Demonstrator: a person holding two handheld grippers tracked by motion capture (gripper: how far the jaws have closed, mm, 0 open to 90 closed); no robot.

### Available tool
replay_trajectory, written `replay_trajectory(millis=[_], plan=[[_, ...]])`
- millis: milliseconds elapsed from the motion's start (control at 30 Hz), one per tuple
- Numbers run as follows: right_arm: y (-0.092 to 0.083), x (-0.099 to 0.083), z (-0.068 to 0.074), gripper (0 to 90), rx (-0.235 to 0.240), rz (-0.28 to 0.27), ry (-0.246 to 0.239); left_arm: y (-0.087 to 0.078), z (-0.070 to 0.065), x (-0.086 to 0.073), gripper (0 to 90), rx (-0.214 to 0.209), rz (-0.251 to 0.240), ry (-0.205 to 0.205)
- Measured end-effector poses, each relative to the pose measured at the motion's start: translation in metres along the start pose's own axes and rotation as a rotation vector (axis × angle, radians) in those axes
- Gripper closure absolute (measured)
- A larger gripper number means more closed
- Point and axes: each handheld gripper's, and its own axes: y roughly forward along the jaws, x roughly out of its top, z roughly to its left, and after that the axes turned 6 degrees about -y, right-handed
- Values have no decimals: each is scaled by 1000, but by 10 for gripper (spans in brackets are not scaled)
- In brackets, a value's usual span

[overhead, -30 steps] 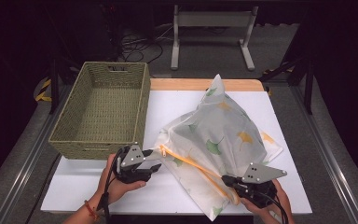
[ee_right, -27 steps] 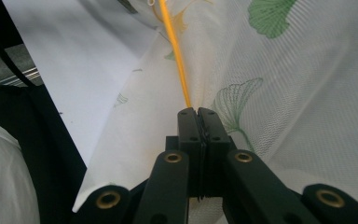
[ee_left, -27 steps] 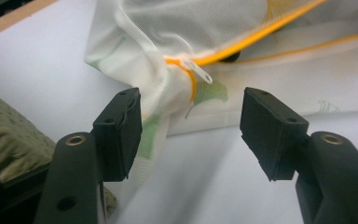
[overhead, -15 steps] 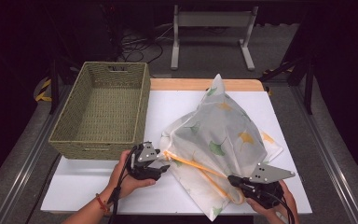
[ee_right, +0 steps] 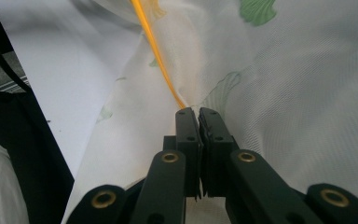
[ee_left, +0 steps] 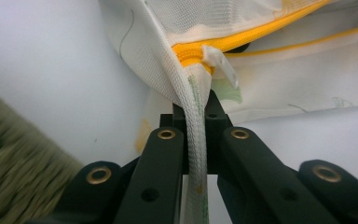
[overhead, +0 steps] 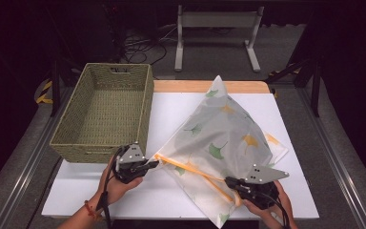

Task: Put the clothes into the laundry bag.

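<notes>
1. The mesh laundry bag (overhead: 224, 138), white with green and yellow leaf prints, sits on the right half of the white table (overhead: 171, 114). It's puffed up into a tent shape, with its peak pointing to the far edge.
2. An orange-yellow zipper (overhead: 190, 169) runs along the bag's near-left edge, from the left corner down toward the near right. In the left gripper view the white zipper pull (ee_left: 220, 65) sits right at that corner.
3. The left gripper (overhead: 153, 164) is at the bag's near-left corner. Its jaws have just closed, and the left gripper view shows them pinched on a fold of the mesh edge just below the zipper's end, so it's gripping the bag.
4. The right gripper (overhead: 231, 182) is at the near-right end of the zipper line. In the right gripper view (ee_right: 198, 114) its jaws are clamped together with bag fabric squeezed between them, right where the zipper reaches them.
5. The zipper edge is stretched between the two grippers, lifted a bit off the table.
6. Both hands come in from the near edge; the left wrist has a red band (overhead: 89, 210) on it.
7. A woven green basket (overhead: 71, 145) stands on the left side of the table, just left of the bag and just beyond the left gripper.
8. Beyond the table's far edge there's a grey metal stand (overhead: 217, 36) on the floor.
</notes>
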Motion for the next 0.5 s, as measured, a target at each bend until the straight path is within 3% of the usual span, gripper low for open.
replay_trajectory(millis=[200,367,467,500], plan=[[20,15,7,880,12,1,-44,-30,4,-16,887,5,-3,-9],[35,18,12,881,43,37,-66,-33,8,-29,869,-6,-6,-25],[43,17,14,878,51,62,-75,-34,10,-32,803,-8,-27,-42],[46,16,15,877,57,70,-75,-33,12,-34,690,12,-32,-61]])
